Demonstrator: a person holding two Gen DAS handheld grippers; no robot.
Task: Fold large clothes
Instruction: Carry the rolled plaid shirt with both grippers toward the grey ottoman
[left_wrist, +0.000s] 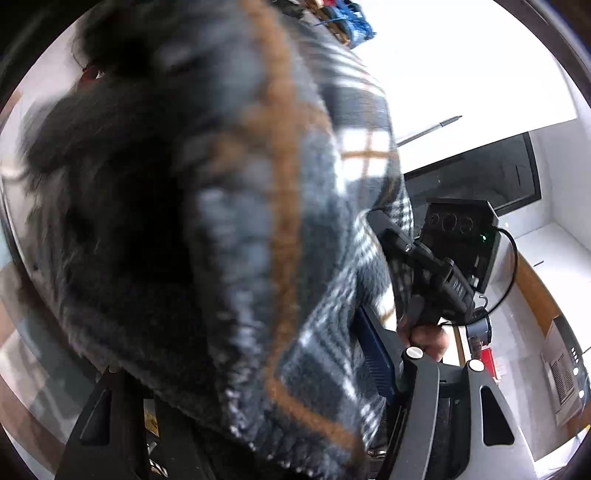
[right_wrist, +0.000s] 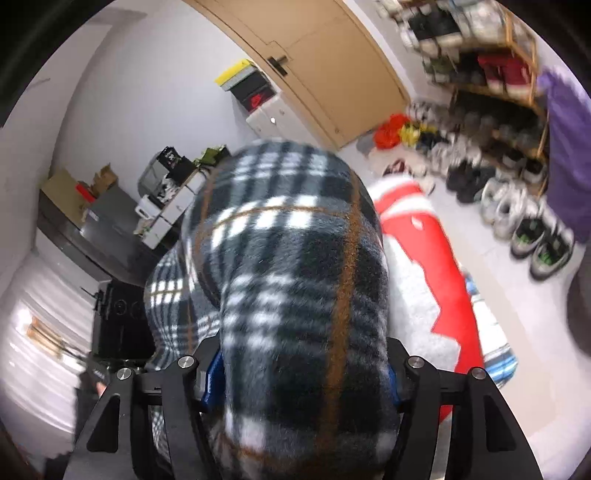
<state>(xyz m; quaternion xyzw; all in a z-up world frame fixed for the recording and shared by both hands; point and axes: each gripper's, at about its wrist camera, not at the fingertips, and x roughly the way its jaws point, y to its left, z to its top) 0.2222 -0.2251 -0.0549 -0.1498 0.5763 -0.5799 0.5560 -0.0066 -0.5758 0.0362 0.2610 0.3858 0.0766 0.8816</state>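
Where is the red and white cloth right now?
Right wrist view: red and white cloth lies right of the plaid fleece, with rows of shoes beyond it.

Tan door (right_wrist: 325, 74) at far wall. Shoe rack (right_wrist: 480, 66) on right, full; more shoes (right_wrist: 517, 214) lined on floor below it. Red and grey blanket (right_wrist: 436, 280) on floor near middle. Stacked boxes (right_wrist: 247, 86) left of door. Dark cabinet (right_wrist: 103, 229) far left, clutter on top. Purple cloth (right_wrist: 569, 147) at right edge.

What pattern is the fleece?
Plaid fleece: dark grey, white, thin brown lines; clearest in right wrist view.
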